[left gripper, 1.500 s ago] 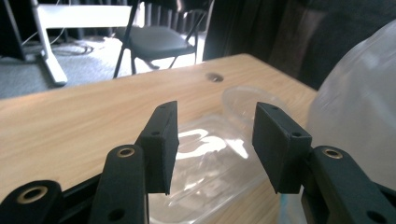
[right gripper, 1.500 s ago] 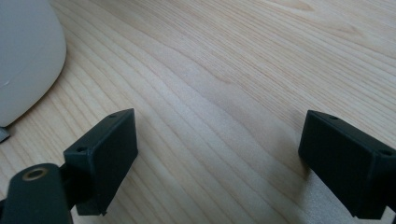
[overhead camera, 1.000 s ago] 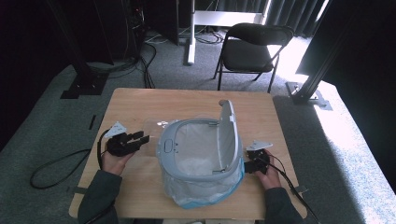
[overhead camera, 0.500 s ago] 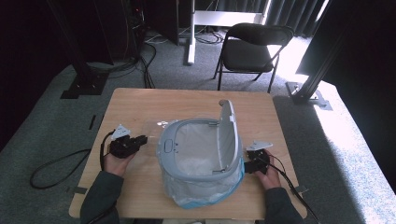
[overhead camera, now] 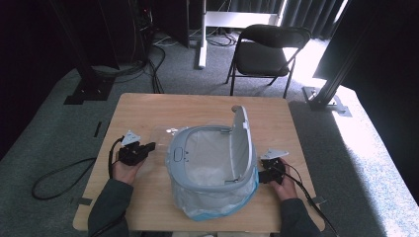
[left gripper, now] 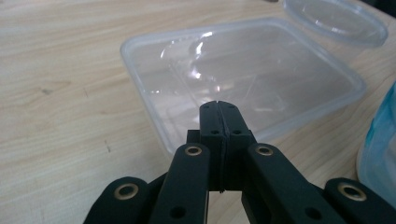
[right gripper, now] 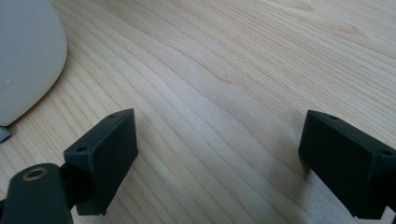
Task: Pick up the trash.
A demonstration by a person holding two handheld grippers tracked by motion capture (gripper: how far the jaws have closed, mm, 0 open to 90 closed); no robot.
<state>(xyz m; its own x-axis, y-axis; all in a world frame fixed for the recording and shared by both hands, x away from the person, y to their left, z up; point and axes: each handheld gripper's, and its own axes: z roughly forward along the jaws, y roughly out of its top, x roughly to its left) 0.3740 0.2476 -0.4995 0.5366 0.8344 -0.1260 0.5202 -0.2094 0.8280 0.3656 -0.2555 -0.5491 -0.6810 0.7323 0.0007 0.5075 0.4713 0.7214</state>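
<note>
From above, my left gripper [overhead camera: 143, 148] sits on the wooden desk [overhead camera: 197, 106] to the left of the grey bin [overhead camera: 212, 168], which has a white bag lining it and its lid [overhead camera: 242, 136] standing up. My right gripper [overhead camera: 264, 173] rests near the bin's right side. A clear plastic tray [overhead camera: 163, 136] lies flat between my left gripper and the bin, half tucked behind the bin's rim.

Along my left gripper [left gripper: 219, 109], the two black fingers [left gripper: 209, 123] have just been closing and now meet tip to tip — nothing is between them. Their tips hang over the near edge of the clear rectangular tray [left gripper: 243, 74], which lies flat on the desk [left gripper: 60, 93]. A round clear lid [left gripper: 336, 21] lies just beyond the tray's far corner, and the bagged bin [left gripper: 380, 144] shows at the right edge.

Along my right gripper [right gripper: 219, 158], the fingers [right gripper: 105, 154] stand wide apart over bare wood [right gripper: 233, 70] — they hold nothing. The bin's pale grey wall [right gripper: 25, 56] curves in at the upper left.
</note>
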